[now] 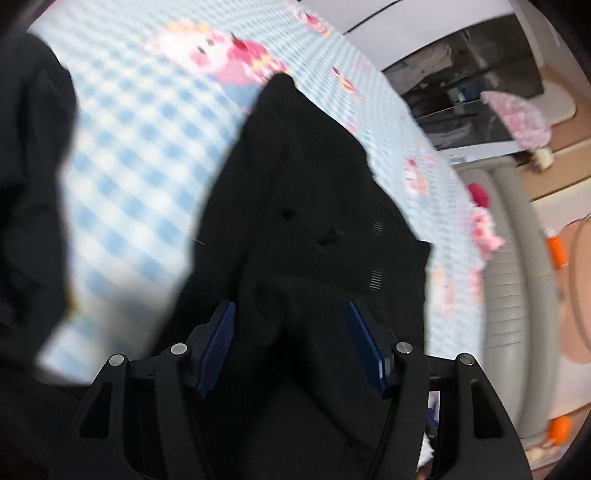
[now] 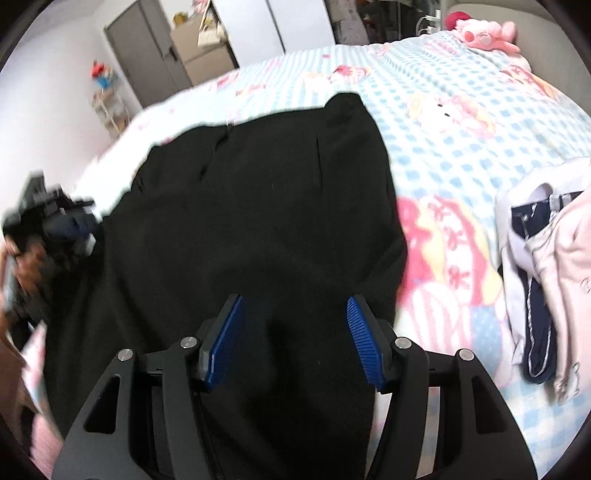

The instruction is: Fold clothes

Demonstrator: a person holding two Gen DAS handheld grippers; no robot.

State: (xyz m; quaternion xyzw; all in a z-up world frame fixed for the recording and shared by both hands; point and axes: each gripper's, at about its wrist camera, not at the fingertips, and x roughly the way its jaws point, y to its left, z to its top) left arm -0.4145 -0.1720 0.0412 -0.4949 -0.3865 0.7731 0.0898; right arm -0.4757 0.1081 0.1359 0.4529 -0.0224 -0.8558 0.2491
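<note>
One black garment (image 2: 258, 206), two grippers' blue fingers (image 2: 225, 339) apart above it.

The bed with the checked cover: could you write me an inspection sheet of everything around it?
Surface: blue-checked bed cover with cartoon prints.
Job's things: black garment spread out, partly bunched.
Clutter: pile of pale and navy clothes; pink plush toy.
Grippers: left gripper and right gripper both have jaws apart over black cloth; a grip cannot be told.
Cables: nothing seen.
Surroundings: grey door, padded headboard.
</note>
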